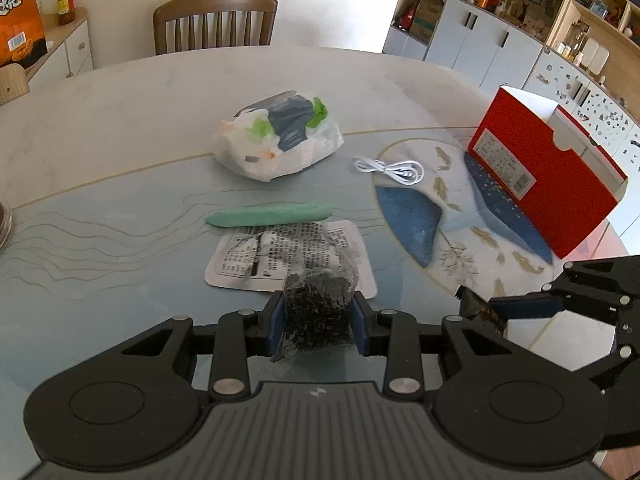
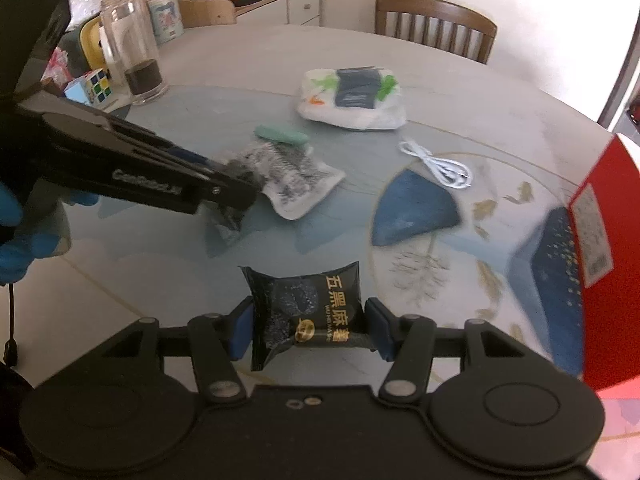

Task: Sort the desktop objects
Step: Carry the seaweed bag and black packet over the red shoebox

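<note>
The left gripper [image 1: 319,322] pinches a clear packet [image 1: 318,308] of dark bits; the right gripper [image 2: 307,330] clamps a black snack pouch [image 2: 306,312]. Both look gripped; next, probably carry them toward the red box [image 1: 548,172] at two o'clock.

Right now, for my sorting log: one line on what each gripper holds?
left gripper: shut on clear packet | right gripper: shut on black snack packet | red box: open on table
</note>
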A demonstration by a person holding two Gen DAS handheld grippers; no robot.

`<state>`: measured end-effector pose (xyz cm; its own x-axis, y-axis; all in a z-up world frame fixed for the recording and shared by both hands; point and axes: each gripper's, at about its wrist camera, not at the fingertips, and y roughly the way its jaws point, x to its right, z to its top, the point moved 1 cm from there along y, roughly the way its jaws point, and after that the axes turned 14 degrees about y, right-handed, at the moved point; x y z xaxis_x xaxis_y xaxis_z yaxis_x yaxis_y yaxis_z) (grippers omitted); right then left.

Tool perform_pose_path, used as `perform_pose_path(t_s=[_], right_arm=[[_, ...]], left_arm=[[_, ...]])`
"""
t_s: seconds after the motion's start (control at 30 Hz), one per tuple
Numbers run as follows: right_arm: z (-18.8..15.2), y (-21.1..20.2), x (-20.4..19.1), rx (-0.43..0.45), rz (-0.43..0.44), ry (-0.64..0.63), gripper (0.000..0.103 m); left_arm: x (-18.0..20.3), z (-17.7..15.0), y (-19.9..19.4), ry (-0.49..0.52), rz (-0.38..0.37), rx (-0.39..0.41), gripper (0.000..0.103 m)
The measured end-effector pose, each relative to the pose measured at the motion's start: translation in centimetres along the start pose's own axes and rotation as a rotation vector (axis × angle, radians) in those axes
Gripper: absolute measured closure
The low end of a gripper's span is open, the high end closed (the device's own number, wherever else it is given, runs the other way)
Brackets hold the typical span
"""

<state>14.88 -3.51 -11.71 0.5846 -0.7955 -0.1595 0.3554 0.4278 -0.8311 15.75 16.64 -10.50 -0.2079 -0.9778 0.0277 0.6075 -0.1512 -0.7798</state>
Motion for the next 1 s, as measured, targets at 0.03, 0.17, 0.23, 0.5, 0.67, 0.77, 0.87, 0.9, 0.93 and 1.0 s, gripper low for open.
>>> perform_pose_path(t_s=[0.03, 0.17, 0.23, 0.5, 0.67, 0.77, 0.87, 0.9, 0.93, 1.0], right_arm=[[0.0, -0.3, 0.3, 0.004, -0.003, 0.006, 0.046], [-0.1, -1.8, 1.6, 0.027, -0.008, 0.031, 0.046], [0.0, -2.5, 2.1, 0.038, -0.004, 0.039, 0.046], [0.4, -5.6, 3.8, 0.091, 0.018, 0.065, 0.046], [0.6, -7.3, 4.8, 0.109, 0.011, 0.062, 0.046], [0.7, -8.4, 5.7, 0.119, 0.003, 0.071, 0.046], [0.9, -9.4, 6.5, 0.126, 0.007, 0.084, 0.046], [1.0, -9.9, 6.8, 0.130, 0.009, 0.083, 0.046], [1.0, -10.3, 7.1, 0.134, 0.007, 0.082, 0.046], [1.1, -10.9, 7.7, 0.143, 0.002, 0.081, 0.046]], left_arm=[[0.2, 0.0, -0.1, -0.001, 0.000, 0.000, 0.070], [1.1, 0.3, -0.8, -0.001, 0.000, 0.003, 0.070], [1.6, 0.5, -1.2, -0.001, 0.000, 0.008, 0.070], [3.6, 1.3, -2.9, -0.009, 0.005, 0.014, 0.070], [4.9, 1.9, -3.8, -0.020, 0.004, 0.018, 0.070], [5.7, 2.2, -4.3, -0.021, 0.002, 0.024, 0.070], [6.7, 2.6, -4.8, -0.020, 0.000, 0.028, 0.070], [7.0, 2.7, -4.9, -0.020, 0.000, 0.030, 0.070], [7.2, 2.9, -5.0, -0.019, 0.000, 0.031, 0.070], [7.8, 3.2, -5.1, -0.020, 0.001, 0.034, 0.070]])
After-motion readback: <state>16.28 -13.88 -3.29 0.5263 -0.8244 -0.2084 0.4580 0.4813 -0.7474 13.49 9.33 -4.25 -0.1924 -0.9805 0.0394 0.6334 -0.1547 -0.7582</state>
